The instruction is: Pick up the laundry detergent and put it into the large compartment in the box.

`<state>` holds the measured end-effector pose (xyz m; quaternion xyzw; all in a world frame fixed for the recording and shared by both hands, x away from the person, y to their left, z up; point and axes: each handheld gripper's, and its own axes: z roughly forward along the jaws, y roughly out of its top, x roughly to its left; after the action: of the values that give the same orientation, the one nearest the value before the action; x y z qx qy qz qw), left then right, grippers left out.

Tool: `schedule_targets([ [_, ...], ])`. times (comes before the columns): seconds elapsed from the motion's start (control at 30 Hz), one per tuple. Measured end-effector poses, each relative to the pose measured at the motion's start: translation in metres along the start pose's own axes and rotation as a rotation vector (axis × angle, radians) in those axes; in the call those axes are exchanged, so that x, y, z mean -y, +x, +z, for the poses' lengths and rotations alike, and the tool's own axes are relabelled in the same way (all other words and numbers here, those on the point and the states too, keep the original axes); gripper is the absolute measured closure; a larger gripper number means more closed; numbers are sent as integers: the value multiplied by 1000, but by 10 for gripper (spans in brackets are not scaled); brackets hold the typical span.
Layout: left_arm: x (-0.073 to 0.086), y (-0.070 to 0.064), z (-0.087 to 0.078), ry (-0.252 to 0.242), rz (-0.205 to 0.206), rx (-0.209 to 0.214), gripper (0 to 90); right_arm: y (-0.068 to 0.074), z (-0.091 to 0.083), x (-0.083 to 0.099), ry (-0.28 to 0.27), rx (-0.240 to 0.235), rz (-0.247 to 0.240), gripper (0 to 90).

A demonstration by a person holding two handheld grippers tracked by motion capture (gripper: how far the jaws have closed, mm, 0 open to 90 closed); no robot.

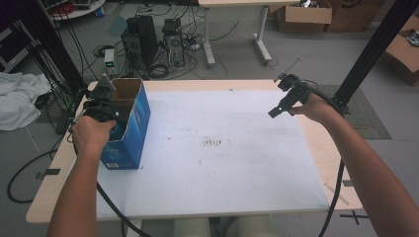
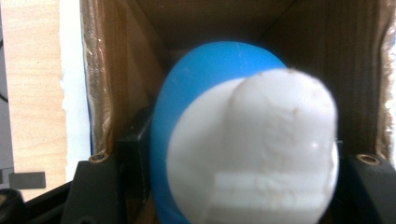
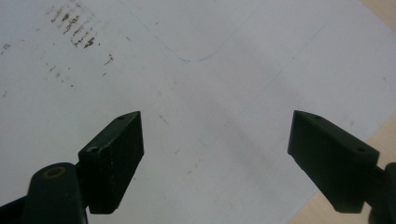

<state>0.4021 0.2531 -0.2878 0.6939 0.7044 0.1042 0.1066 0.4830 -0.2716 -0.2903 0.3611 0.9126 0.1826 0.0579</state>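
Observation:
A blue cardboard box point(image 1: 132, 129) with an open top stands at the left of the white sheet point(image 1: 232, 163). My left gripper point(image 1: 109, 114) reaches down into the box's open top. In the left gripper view its jaws sit inside the brown box walls point(image 2: 215, 23), and my left gripper point(image 2: 233, 163) is shut on a rounded blue and white object point(image 2: 219, 135). The object is close to the lens and blurred. My right gripper point(image 1: 276, 110) hangs above the sheet's far right part. In its own view my right gripper point(image 3: 215, 154) stands open over the bare sheet point(image 3: 210, 51), holding nothing.
The sheet covers most of a wooden table point(image 1: 197, 85). Faint smudges point(image 1: 212, 143) mark the sheet's middle. A black frame post point(image 1: 370, 54) rises past the table's right corner. Computer towers point(image 1: 143, 39), cables and cardboard boxes point(image 1: 304, 15) stand on the floor behind; a white cloth point(image 1: 17, 98) lies left.

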Motion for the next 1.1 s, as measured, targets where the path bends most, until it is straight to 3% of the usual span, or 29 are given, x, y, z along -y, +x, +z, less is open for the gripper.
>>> schedule_targets([
  [0.27,0,-1,-4,-16,-15,7,342,0,-1,2,1,-3,4,185],
  [0.47,0,-2,-14,-20,4,4,321,0,-5,4,-5,-3,5,185],
  [0.8,3,-1,-34,-50,3,-1,317,2,-8,5,-14,-6,-4,185],
  [1.1,5,-13,-61,-54,50,-7,316,5,-14,8,-28,-6,-1,185],
])
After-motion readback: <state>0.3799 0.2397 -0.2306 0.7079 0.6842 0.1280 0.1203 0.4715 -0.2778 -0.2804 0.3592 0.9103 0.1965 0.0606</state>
